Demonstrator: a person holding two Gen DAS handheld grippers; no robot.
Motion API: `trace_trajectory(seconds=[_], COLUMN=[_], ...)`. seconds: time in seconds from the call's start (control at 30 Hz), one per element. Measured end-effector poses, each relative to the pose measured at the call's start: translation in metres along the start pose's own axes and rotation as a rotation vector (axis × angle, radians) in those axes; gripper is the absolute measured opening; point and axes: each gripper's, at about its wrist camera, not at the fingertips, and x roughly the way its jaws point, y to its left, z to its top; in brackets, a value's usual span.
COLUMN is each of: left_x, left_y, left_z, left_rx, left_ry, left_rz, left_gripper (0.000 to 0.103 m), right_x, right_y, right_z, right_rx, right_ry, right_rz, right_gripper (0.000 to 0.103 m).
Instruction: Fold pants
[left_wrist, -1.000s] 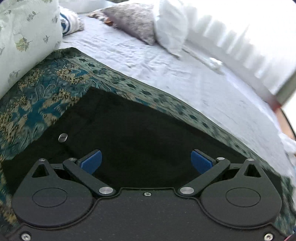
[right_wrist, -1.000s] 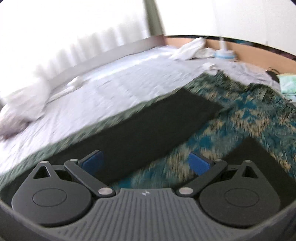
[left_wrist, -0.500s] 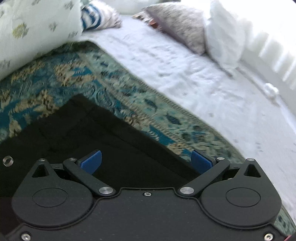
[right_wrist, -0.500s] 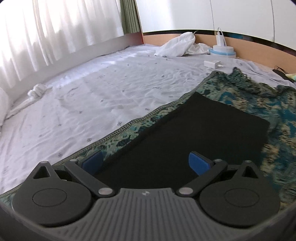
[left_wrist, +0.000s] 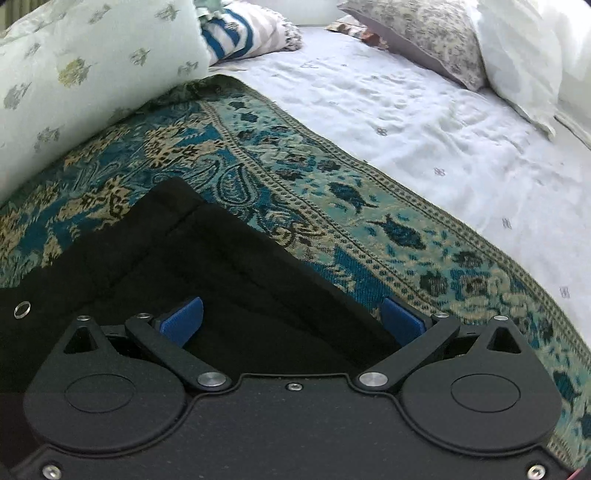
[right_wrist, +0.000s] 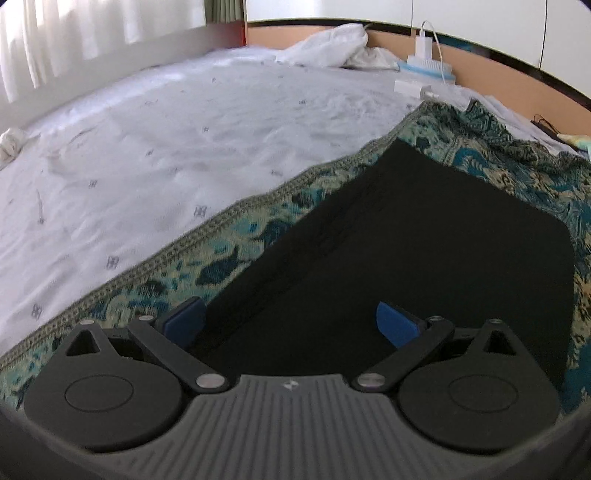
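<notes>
The black pants (left_wrist: 221, 266) lay flat on a teal and gold patterned throw (left_wrist: 332, 192), which was spread over a white bed sheet (left_wrist: 424, 122). In the left wrist view the garment filled the lower left, its corner pointing toward 11 o'clock, with a small metal ring (left_wrist: 22, 309) at 9 o'clock on the dark cloth. In the right wrist view the pants (right_wrist: 424, 251) ran from the centre toward 1 o'clock, ending in a straight hem on the throw (right_wrist: 229, 258).

The left gripper (left_wrist: 291, 321) hovered over the edge of the pants with its blue pads (left_wrist: 183, 319) spread wide apart and nothing between them; whether they touched the cloth could not be told. The right gripper (right_wrist: 291, 325) likewise had its blue pads (right_wrist: 397, 326) far apart, empty, with the left pad over the throw and the right over the black fabric.

Farther out in the left view, a pale floral pillow (left_wrist: 85, 74) sat at 10 o'clock, striped cloth (left_wrist: 240, 33) at 12, and a grey patterned pillow (left_wrist: 424, 37) at 1. In the right view, a white curtain (right_wrist: 74, 37) hung at 11 o'clock, crumpled white cloth (right_wrist: 332, 44) lay at 12, and a white charger (right_wrist: 412, 88) at 1.
</notes>
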Motion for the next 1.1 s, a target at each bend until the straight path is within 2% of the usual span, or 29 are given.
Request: trace_trajectory(seconds=[0.2,0.27,0.33,0.5,0.6,0.63,0.67,0.7,0.73,0.77,0.8,0.83,0.87,0.97,1.1], left_x=[-0.002,-0.004,-0.005,-0.007,-0.007,-0.007,-0.007,-0.008,-0.01,-0.015,-0.02,-0.024,-0.027,-0.038,-0.066], left_y=[0.002,0.004,0.006,0.008,0.007,0.007,0.008,0.008,0.009,0.011,0.012,0.015,0.02,0.037,0.068], left_z=[0.004,0.002,-0.001,-0.007,-0.008,-0.008,-0.008,-0.009,-0.009,-0.011,-0.012,-0.013,-0.013,-0.009,-0.005], left_rx=[0.031,0.054,0.071,0.092,0.095,0.093,0.093,0.094,0.097,0.111,0.12,0.118,0.1,0.081,0.086], left_ry=[0.004,-0.013,-0.032,-0.078,-0.089,-0.091,-0.093,-0.095,-0.108,-0.142,-0.164,-0.168,-0.165,-0.159,-0.17], left_rz=[-0.027,-0.042,-0.057,-0.07,-0.067,-0.066,-0.066,-0.068,-0.071,-0.081,-0.081,-0.081,-0.096,-0.147,-0.21], left_gripper=[0.103,0.101,0.1,0.1,0.1,0.1,0.099,0.097,0.083,0.041,0.021,0.008,0.002,0.002,0.002], right_x=[0.014,0.012,0.012,0.021,0.021,0.019,0.016,0.014,0.011,0.009,0.007,0.004,0.0,-0.018,-0.056], right_y=[-0.006,-0.009,-0.013,-0.003,0.002,0.003,0.003,0.002,-0.001,-0.004,-0.009,-0.016,-0.024,-0.053,-0.093], right_z=[0.015,0.018,0.021,0.021,0.02,0.02,0.02,0.02,0.02,0.021,0.022,0.023,0.024,0.024,0.018], right_rx=[0.01,0.033,0.054,-0.037,-0.085,-0.092,-0.099,-0.102,-0.097,-0.089,-0.076,-0.053,-0.023,0.029,0.018], right_ry=[0.058,0.047,0.046,0.07,0.056,0.047,0.032,0.02,0.014,0.013,0.012,0.018,0.026,0.023,-0.031], right_rz=[0.036,0.087,0.169,0.119,0.093,0.085,0.065,0.054,0.051,0.041,0.026,0.046,0.071,0.127,0.164], right_gripper=[0.101,0.099,0.103,0.102,0.094,0.084,0.066,0.058,0.043,0.024,0.015,0.012,0.006,0.004,0.005])
